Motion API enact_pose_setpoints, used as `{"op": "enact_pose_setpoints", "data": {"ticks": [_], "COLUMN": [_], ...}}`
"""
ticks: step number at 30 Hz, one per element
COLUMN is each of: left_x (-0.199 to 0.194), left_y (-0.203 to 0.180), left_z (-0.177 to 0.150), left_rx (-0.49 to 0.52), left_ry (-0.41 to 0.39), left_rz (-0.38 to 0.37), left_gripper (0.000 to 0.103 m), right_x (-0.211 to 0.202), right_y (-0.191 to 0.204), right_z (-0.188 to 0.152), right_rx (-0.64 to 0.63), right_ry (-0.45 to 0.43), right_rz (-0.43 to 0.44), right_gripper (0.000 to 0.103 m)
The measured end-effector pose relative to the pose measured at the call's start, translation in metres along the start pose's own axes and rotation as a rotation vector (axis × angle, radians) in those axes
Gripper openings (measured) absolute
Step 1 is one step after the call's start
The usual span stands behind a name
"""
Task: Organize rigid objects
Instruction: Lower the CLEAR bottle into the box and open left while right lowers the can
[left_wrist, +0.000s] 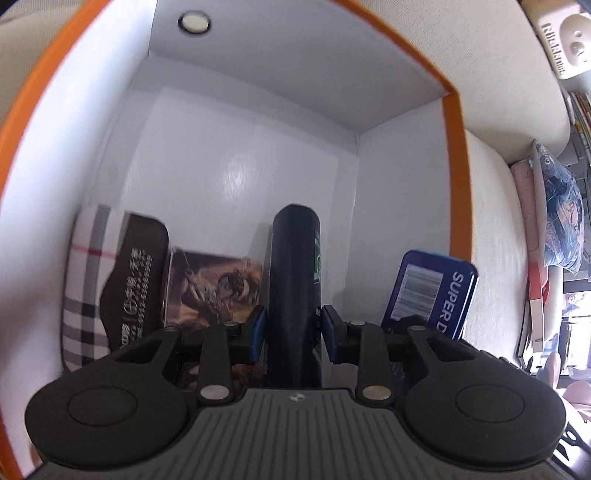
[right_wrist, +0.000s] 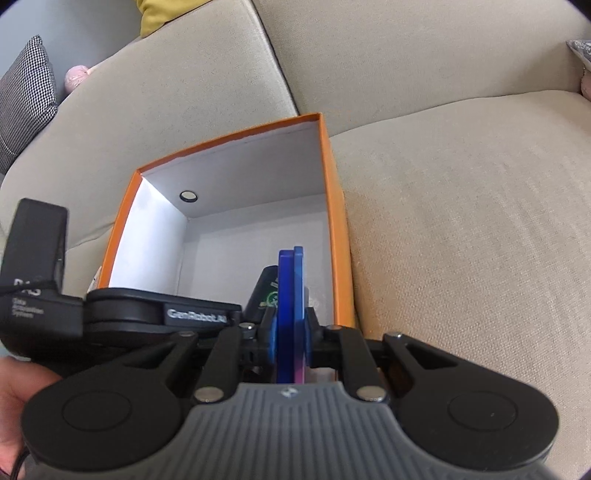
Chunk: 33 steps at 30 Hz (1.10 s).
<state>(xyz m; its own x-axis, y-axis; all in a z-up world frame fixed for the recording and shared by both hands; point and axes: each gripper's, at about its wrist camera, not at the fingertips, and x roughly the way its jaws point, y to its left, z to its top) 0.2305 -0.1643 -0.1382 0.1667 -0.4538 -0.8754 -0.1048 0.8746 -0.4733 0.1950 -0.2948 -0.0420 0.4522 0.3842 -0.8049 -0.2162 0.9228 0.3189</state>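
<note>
Holding the dark can (left_wrist: 294, 280) upright inside the orange box (left_wrist: 453, 177), my left tongs (left_wrist: 293, 332) clamp it between a picture card (left_wrist: 216, 284) and a blue tin (left_wrist: 432, 291). My right tongs (right_wrist: 290, 343) pinch that tin edge-on by the box's right wall; a plaid case (left_wrist: 85, 288) leans in its left corner, all on a beige sofa (right_wrist: 461, 229).

The box (right_wrist: 338, 229) sits on the sofa seat cushion (right_wrist: 461, 229), in front of the backrest (right_wrist: 184, 92). Inside it, in the left wrist view, things stand in a row: a checked case (left_wrist: 83, 291) at the far left, a dark pouch (left_wrist: 135, 280) leaning in front of it, a picture card box (left_wrist: 216, 284) just right of that, then an upright cylinder (left_wrist: 293, 295) between the pads of the left claw (left_wrist: 293, 334). A flat tin (left_wrist: 430, 291) stands at the far right, near the box's right wall, clamped edge-on in the right claw (right_wrist: 290, 341).
</note>
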Motion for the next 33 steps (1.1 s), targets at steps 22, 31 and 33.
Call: {"op": "enact_pose_setpoints", "data": {"ticks": [22, 31, 33], "left_x": [-0.001, -0.044, -0.057], "left_y": [-0.002, 0.013, 0.012], "left_z": [0.009, 0.002, 0.004], "left_rx": [0.135, 0.219, 0.275], "left_ry": [0.051, -0.035, -0.064], "left_rz": [0.028, 0.018, 0.050], "left_gripper": [0.036, 0.036, 0.036], "right_x": [0.005, 0.015, 0.019], "right_y": [0.001, 0.021, 0.031], "right_z": [-0.004, -0.004, -0.009], "right_rx": [-0.022, -0.086, -0.129], "right_ry": [0.034, 0.052, 0.054], "right_rz": [-0.026, -0.108, -0.149], "right_gripper": [0.014, 0.014, 0.014]}}
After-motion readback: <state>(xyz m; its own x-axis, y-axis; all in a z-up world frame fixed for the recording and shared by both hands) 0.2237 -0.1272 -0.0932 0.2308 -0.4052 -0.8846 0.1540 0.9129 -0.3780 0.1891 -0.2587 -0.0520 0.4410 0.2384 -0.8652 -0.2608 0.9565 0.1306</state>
